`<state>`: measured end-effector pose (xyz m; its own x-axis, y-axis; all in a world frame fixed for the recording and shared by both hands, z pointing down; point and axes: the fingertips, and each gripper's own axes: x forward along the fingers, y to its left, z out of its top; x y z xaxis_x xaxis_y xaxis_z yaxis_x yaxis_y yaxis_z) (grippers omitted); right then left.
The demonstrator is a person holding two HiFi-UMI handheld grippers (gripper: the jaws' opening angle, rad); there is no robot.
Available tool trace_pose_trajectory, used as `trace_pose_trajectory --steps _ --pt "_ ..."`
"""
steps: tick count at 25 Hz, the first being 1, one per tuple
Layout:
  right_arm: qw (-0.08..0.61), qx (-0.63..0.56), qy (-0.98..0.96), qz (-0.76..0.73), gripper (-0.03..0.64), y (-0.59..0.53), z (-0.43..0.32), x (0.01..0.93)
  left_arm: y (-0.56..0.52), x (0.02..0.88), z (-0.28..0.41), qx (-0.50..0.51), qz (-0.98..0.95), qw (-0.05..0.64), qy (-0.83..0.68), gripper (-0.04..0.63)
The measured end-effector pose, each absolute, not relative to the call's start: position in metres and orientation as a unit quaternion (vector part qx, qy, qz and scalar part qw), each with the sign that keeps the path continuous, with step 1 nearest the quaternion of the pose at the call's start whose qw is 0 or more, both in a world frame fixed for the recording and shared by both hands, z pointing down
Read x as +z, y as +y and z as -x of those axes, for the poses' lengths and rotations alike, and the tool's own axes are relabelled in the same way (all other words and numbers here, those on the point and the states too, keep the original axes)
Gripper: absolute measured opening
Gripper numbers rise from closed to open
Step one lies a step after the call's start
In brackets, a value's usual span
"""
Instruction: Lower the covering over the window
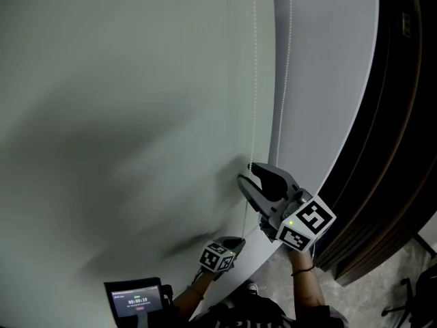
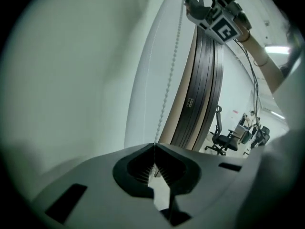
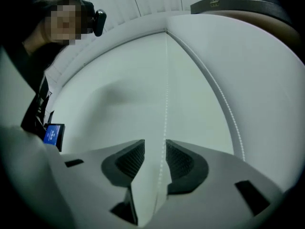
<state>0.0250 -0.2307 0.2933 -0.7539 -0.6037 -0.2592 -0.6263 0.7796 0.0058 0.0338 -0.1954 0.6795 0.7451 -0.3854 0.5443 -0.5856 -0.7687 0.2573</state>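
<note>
Only text is a timer-style readout on the small screen (image 1: 136, 299), digits too small to trust; the label (image 2: 189, 102) on the dark frame (image 2: 206, 80) is illegible.

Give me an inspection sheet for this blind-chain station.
surface: pale wall, shadowed.
job's things: bead chain hangs beside the pale blind panel.
clutter: small screen at lower left.
grippers: left gripper low, shut on the bead chain; right gripper higher, open, chain running between its jaws, not clamped.
cables: thin dark lead hanging at right in the left gripper view.
surroundings: dark frame, office chairs, speckled floor.
</note>
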Motion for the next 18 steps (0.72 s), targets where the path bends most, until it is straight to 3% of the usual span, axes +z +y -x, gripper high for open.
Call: trace_pose_trajectory --steps 4,6,12,18 --pt "0.164 0.056 0.917 0.361 0.116 -0.243 -0.032 0.267 -0.194 0.678 -0.034 0.232 -0.911 0.212 -0.266 0.006" --pt "0.183 0.042 0.91 0.371 0.02 -0.246 -0.037 0.263 -0.194 0.678 -0.032 0.23 -0.912 0.209 -0.267 0.006" --pt "0.214 0.057 0.879 0.423 0.015 -0.244 -0.06 0.266 -0.188 0.678 -0.02 0.252 -0.92 0.137 -0.266 0.006" --pt "0.172 0.042 0.872 0.455 0.014 -0.242 -0.061 0.309 -0.182 0.663 0.0 0.195 -0.922 0.168 -0.289 0.034"
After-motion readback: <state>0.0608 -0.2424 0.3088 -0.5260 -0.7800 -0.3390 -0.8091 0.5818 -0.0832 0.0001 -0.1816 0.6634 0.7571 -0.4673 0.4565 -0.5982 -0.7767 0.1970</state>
